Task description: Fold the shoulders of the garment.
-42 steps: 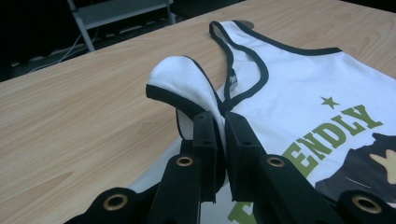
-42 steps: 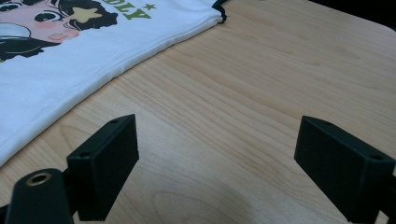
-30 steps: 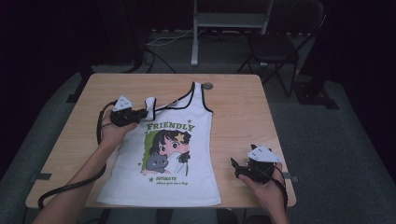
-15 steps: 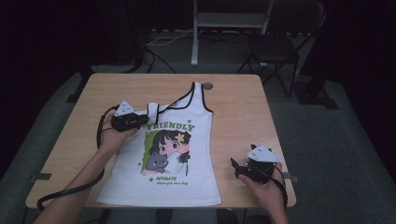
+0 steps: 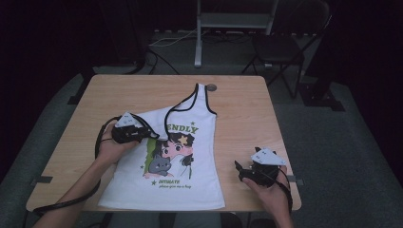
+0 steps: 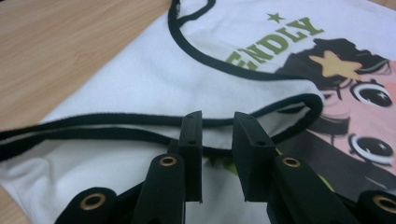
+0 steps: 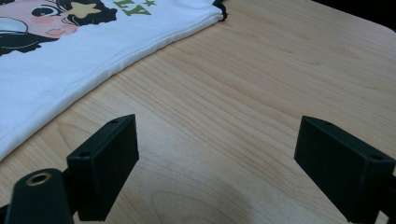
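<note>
Now | soft white top; folded strap | smooth wooden table

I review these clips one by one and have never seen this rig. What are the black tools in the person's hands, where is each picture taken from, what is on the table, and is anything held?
No robot here: a person holds black two-jaw tongs, one in each hand. The high view looks down on the wooden table from above the person's side. The other two pictures come from small cameras riding on the tongs, looking along their jaws.

On the table lies a white tank top with black trim and a cartoon print. Its left shoulder strap is folded over onto the chest.

The left tongs sit at that fold. Their jaws have just been opening; in the left gripper view a narrow gap shows between them, with the cloth lying behind and not pinched.

The right tongs rest over bare wood beside the top, jaws wide apart, holding nothing.
</note>
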